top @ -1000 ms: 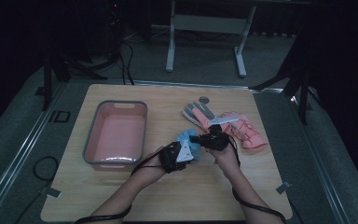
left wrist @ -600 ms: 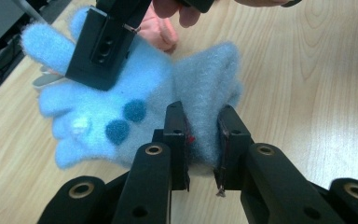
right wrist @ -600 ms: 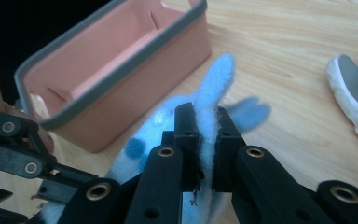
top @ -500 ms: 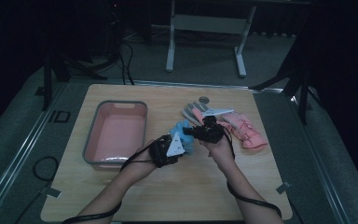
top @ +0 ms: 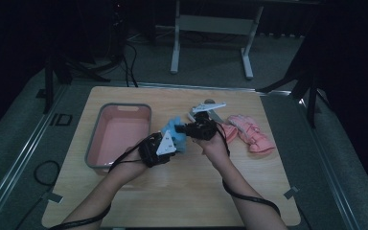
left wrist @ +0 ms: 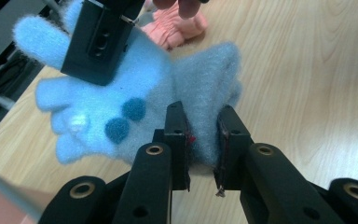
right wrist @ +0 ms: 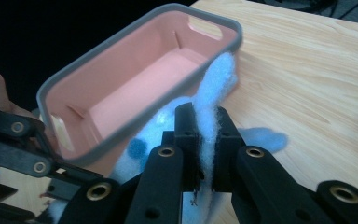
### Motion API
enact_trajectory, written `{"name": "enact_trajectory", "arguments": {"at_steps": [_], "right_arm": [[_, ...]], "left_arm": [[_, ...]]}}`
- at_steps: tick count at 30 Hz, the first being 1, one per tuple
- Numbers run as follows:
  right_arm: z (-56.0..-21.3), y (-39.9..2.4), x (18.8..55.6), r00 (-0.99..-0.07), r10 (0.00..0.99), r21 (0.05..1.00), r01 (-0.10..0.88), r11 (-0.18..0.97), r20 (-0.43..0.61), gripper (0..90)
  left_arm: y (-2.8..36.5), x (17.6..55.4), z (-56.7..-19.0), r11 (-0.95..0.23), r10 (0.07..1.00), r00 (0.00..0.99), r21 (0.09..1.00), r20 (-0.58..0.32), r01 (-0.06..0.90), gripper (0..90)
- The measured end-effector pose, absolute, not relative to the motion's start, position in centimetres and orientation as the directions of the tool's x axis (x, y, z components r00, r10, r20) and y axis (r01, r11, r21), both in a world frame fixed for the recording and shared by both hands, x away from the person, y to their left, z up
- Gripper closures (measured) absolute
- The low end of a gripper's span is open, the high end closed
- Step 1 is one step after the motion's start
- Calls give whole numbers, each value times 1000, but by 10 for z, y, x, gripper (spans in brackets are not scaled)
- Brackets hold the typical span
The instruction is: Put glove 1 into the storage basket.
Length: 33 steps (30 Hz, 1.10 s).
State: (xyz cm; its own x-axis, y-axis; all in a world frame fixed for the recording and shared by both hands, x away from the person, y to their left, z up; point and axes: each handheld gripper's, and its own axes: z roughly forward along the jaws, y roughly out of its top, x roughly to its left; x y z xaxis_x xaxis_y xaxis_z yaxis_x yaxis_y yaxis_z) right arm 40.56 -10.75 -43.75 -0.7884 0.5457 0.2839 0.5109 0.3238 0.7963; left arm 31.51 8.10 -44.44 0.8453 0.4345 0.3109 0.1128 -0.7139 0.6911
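In the high view, a pink bin [top: 120,136] with a grey rim sits at the left of the wooden table [top: 182,191], empty as far as can be seen. Just right of it, near the middle of the frame, the left gripper [top: 165,143] and the right gripper [top: 191,129] hold a blue glove [top: 175,128] between them, lifted off the table. Further right lies a pink glove [top: 251,134], with a grey glove [top: 206,108] just above it, toward the upper middle of the frame.

In the left gripper view, the left gripper's jaws are clamped on the glove's cuff [left wrist: 205,135] at lower centre; the glove's fingers spread toward the upper left, and its palm shows two dark blue dots. The right gripper [left wrist: 98,42] pinches the glove at the upper left of that frame, with the pink glove [left wrist: 175,28] beyond it at the top.

In the right gripper view, the right gripper's jaws are pressed together on a fold of the blue glove [right wrist: 209,116] at centre. The bin [right wrist: 140,84] fills the upper left behind it, tilted in the frame, and the left gripper's black linkage [right wrist: 23,154] shows at the lower left.
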Motion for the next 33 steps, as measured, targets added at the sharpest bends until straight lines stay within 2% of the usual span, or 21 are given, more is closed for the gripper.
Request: {"name": "enact_trajectory", "arguments": {"at_steps": [18, 33], "right_arm": [[-420, -32, 414, -835, 468, 812, 472, 342, 289, 844], [-437, 41, 417, -857, 410, 787, 476, 393, 313, 843]], "left_arm": [[147, 307, -430, -714, 513, 786, 681, 346, 166, 783], [208, 299, -444, -692, 591, 749, 665, 300, 280, 783]]}}
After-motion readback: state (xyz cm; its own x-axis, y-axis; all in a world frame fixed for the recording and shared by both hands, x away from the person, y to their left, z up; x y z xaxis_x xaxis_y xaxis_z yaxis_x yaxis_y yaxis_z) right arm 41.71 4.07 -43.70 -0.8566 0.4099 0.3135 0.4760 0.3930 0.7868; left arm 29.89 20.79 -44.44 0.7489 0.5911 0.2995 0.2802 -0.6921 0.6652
